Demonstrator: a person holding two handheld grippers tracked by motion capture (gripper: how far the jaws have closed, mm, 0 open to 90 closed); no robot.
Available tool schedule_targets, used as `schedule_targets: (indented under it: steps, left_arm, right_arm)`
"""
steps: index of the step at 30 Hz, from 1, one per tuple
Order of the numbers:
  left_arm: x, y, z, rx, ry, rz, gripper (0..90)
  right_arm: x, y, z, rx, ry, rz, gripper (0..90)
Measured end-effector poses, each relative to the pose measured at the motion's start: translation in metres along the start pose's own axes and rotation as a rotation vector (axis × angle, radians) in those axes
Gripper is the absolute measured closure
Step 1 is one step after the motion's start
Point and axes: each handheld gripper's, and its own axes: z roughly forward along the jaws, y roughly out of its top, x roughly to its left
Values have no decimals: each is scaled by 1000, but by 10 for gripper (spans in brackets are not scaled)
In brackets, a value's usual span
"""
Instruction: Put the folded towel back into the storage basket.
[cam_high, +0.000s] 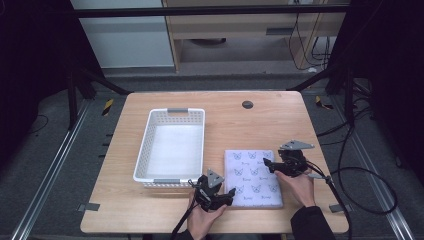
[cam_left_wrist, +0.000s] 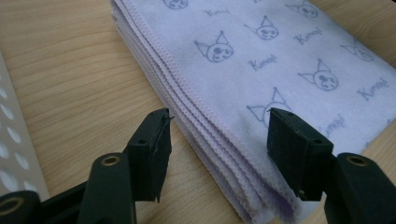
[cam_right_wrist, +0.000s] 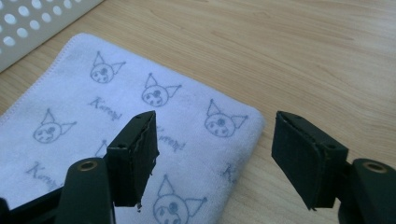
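Observation:
A folded lilac towel (cam_high: 252, 177) printed with small cat faces lies flat on the wooden table (cam_high: 260, 125), at the front right. My left gripper (cam_high: 227, 194) is at the towel's front-left corner and is open. In the left gripper view its jaws (cam_left_wrist: 219, 116) straddle the stacked folded edges of the towel (cam_left_wrist: 280, 56), one jaw over bare wood and one over the cloth, neither pressing. My right gripper (cam_high: 267, 165) hovers at the towel's right side, open. In the right gripper view it (cam_right_wrist: 215, 119) spans the rounded corner of the towel (cam_right_wrist: 93, 116), gripping nothing.
A white perforated plastic basket (cam_high: 170, 111) stands empty to the left of the towel, its wall close to the left gripper (cam_left_wrist: 7, 140) and at the top left of the right gripper view (cam_right_wrist: 28, 23). A dark round grommet (cam_high: 247, 104) sits near the table's far edge.

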Motion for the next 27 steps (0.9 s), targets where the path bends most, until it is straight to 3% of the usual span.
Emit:
schedule_targets:
  steps: [2, 5, 8, 14, 18, 22, 27]
  left_arm:
    - [0, -1, 4, 1, 0, 7, 392]
    - [1, -1, 6, 16, -1, -6, 393]
    - [2, -1, 9, 23, 0, -11, 389]
    - [2, -1, 13, 44, -5, -13, 364]
    - [5, 0, 16, 70, -26, -39, 356]
    - [4, 1, 18, 77, -22, -6, 357]
    - [3, 1, 18, 70, -34, 0, 392]
  right_arm:
    - [-3, -3, 1, 5, 15, 32, 319]
    - [-7, -7, 3, 22, -1, 38, 322]
    - [-9, -10, 6, 30, 14, 56, 328]
    - [-6, -13, 15, 60, 23, 52, 346]
    - [-7, -14, 19, 61, 33, 67, 363]
    - [-7, -16, 22, 72, 41, 83, 373]
    - [-7, -17, 25, 81, 48, 106, 387]
